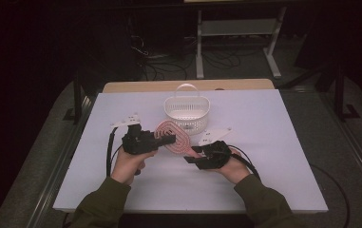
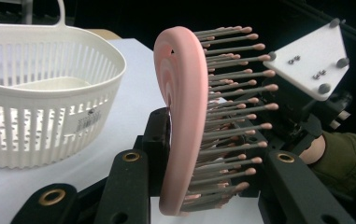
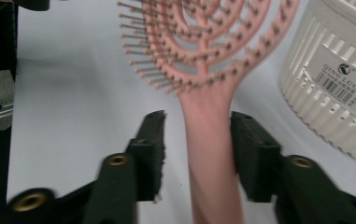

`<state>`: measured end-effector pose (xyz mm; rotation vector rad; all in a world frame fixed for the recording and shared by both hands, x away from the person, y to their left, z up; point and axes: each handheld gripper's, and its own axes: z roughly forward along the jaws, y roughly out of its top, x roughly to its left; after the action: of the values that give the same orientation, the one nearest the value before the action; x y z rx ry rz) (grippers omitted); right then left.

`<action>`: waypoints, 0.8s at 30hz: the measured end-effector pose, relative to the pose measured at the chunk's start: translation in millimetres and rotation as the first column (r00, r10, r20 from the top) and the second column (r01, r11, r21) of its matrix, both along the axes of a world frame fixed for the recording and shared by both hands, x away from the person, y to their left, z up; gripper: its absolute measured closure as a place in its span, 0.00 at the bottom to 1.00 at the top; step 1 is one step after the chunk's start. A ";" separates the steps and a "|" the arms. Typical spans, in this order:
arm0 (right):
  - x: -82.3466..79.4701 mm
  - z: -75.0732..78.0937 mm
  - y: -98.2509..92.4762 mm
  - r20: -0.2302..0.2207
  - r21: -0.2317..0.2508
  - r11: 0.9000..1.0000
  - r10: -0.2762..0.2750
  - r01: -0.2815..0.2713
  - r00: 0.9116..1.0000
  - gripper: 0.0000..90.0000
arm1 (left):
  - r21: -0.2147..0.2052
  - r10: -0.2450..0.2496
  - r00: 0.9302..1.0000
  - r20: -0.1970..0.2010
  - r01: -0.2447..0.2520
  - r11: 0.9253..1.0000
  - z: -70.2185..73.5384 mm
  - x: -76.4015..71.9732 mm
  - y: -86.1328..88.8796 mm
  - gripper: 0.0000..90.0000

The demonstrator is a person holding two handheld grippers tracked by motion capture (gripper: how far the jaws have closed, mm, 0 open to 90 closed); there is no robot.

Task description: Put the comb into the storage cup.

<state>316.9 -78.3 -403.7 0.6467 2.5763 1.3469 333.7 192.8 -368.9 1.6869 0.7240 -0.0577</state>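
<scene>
Two grippers are meeting at the pink hairbrush (image 1: 173,135): the left gripper (image 2: 199,154) is clamping its head, while the right gripper's (image 3: 196,154) jaws are standing apart around the handle. Beside it, the white basket's (image 3: 339,79) label is reading "QING LUO".

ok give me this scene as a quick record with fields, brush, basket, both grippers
brush: pink vented hairbrush, held above the white table
left gripper: shut on the brush head
right gripper: open, jaws either side of the handle with gaps showing
basket: white slotted basket with a handle, just beyond the brush
handover: brush hangs on the left grip alone
</scene>
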 end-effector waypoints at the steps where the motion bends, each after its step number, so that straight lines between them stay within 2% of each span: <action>1: 0.3 -0.4 -0.3 -0.001 0.001 1.000 -0.009 0.009 1.000 0.56 | -0.003 0.005 1.000 0.000 -0.005 1.000 0.3 0.4 1.5 0.72; 4: 1.6 -1.9 -1.6 0.001 0.004 1.000 -0.028 0.028 1.000 0.47 | -0.009 0.015 1.000 -0.002 -0.015 1.000 0.6 1.4 5.3 0.72; 8: 3.3 -3.8 -3.7 -0.013 0.012 0.999 -0.047 0.047 0.999 0.40 | -0.015 0.026 1.000 -0.003 -0.026 1.000 0.9 2.6 9.5 0.72; 15: 5.8 -7.7 -12.5 -0.062 0.023 0.996 -0.079 0.081 0.995 0.27 | -0.020 0.036 0.999 -0.007 -0.037 0.999 0.9 4.1 16.7 0.72; 20: 6.6 -8.7 -21.5 -0.072 0.023 0.993 -0.114 0.116 0.991 0.21 | -0.028 0.047 0.999 -0.006 -0.048 0.998 2.1 5.5 22.1 0.72; 24: 7.8 -7.5 -32.3 -0.091 0.031 0.987 -0.152 0.155 0.984 0.17 | -0.029 0.053 0.999 -0.008 -0.054 0.998 2.3 5.8 25.6 0.72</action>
<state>324.7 -110.6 -411.3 0.9114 2.5128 1.3493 339.5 218.4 -366.6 1.6389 0.7698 -0.0367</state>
